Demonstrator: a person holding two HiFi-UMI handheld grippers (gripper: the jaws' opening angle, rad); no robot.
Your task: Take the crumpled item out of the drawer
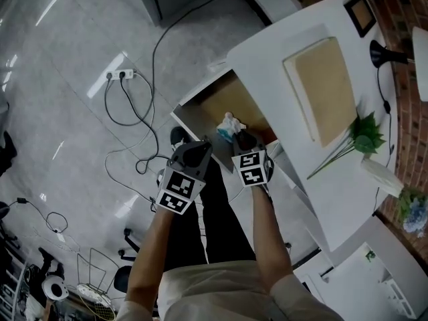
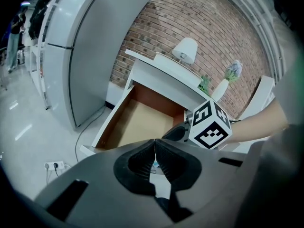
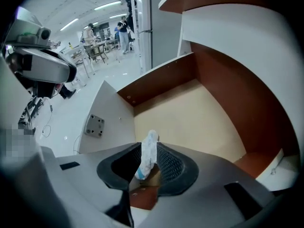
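Note:
The crumpled item [image 1: 231, 123] is a small white wrapper with blue print. It stands upright between the pads of my right gripper [image 3: 148, 146], whose jaws are parted about as wide as the wrapper [image 3: 149, 155]. That right gripper [image 1: 242, 138] hangs nose-down over the near end of the open drawer [image 1: 204, 105], whose tan floor [image 3: 190, 113] is bare. My left gripper [image 1: 194, 150] sits just left of it, over the drawer's front edge. In the left gripper view the left gripper [image 2: 155, 142] has its pads pressed together with nothing between them. The drawer [image 2: 137, 122] lies ahead of it.
The white desk [image 1: 301, 52] carries a tan mat [image 1: 322, 89], a green sprig [image 1: 364, 136] and a black lamp [image 1: 384, 53]. A power strip [image 1: 120, 74] and cables lie on the tiled floor to the left. A tall grey cabinet [image 2: 80, 46] stands left of the desk.

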